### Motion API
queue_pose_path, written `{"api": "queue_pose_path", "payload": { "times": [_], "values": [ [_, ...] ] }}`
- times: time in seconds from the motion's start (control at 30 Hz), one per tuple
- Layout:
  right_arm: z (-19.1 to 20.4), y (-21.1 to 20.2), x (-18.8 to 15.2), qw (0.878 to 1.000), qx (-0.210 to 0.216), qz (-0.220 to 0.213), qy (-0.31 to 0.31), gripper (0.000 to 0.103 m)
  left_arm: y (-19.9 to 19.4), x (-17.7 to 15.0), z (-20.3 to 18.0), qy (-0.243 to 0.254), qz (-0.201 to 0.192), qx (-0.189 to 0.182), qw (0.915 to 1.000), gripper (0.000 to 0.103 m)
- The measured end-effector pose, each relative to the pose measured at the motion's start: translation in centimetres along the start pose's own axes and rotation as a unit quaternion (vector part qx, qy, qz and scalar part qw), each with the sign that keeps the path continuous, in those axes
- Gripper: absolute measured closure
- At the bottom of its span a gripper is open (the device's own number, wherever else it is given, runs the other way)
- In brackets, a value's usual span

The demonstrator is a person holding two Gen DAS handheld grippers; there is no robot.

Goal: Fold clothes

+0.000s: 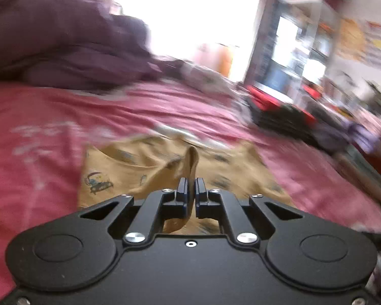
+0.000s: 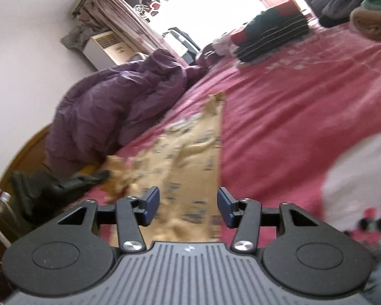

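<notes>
The left claw (image 1: 191,188) pinches a fold of the tan printed garment (image 1: 129,175) on the pink bed (image 1: 38,167). The right claw (image 2: 188,204) stands apart above the cloth, seemingly untouching; purple jacket (image 2: 109,117) at ten o'clock.

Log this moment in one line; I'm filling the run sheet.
left tongs: shut on tan garment | right tongs: open, over garment | bed: pink sheet | fold: not done
</notes>
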State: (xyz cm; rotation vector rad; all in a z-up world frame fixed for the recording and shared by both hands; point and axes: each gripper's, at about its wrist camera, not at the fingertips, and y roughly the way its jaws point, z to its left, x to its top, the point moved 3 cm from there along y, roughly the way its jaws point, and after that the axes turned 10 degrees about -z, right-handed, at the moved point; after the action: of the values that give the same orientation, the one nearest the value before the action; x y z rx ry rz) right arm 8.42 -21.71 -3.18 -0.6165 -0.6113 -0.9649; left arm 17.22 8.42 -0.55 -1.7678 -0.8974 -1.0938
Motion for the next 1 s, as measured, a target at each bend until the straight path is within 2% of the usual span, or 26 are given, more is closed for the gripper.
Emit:
{"api": "queue_pose_path", "payload": {
  "times": [0.03,0.07,0.1,0.17,0.23,0.33,0.4,0.63,0.73,1.0],
  "values": [
    [0.5,0.3,0.0,1.0,0.006,0.004,0.007,0.048,-0.1,-0.2,-0.2,0.007,0.012,-0.018,0.9997,0.085],
    [1.0,0.7,-0.1,1.0,0.012,0.009,0.013,0.047,-0.3,-0.2,-0.1,0.009,0.012,-0.018,0.9997,0.066],
    [1.4,1.2,-0.3,0.999,0.018,0.015,0.023,0.047,-0.7,0.0,0.3,0.002,0.01,-0.014,0.9998,0.061],
    [2.0,2.4,-0.8,0.998,0.027,0.027,0.051,0.046,-1.9,0.3,1.6,-0.021,-0.001,-0.01,0.9997,0.06],
    [3.0,4.0,-1.4,0.997,0.032,0.044,0.051,0.043,-3.1,0.7,3.0,-0.05,-0.015,-0.006,0.9986,0.06],
    [4.9,6.7,-2.2,0.996,0.038,0.068,0.04,0.043,-3.9,0.8,4.8,-0.079,-0.02,0.025,0.9964,0.06],
    [5.8,8.6,-2.7,0.994,0.043,0.078,0.059,0.043,-4.1,0.7,5.8,-0.096,-0.018,0.04,0.9944,0.06],
    [6.0,14.2,-4.4,0.981,-0.016,0.111,0.161,0.04,-5.6,1.4,7.0,-0.118,-0.031,0.048,0.9913,0.06],
    [5.9,15.0,-5.0,0.976,-0.023,0.11,0.188,0.04,-5.8,1.7,7.3,-0.126,-0.035,0.043,0.9905,0.06],
    [6.3,16.5,-5.1,0.977,-0.03,0.093,0.19,0.041,-6.0,2.0,8.1,-0.14,-0.031,0.043,0.9888,0.058]
  ]
}}
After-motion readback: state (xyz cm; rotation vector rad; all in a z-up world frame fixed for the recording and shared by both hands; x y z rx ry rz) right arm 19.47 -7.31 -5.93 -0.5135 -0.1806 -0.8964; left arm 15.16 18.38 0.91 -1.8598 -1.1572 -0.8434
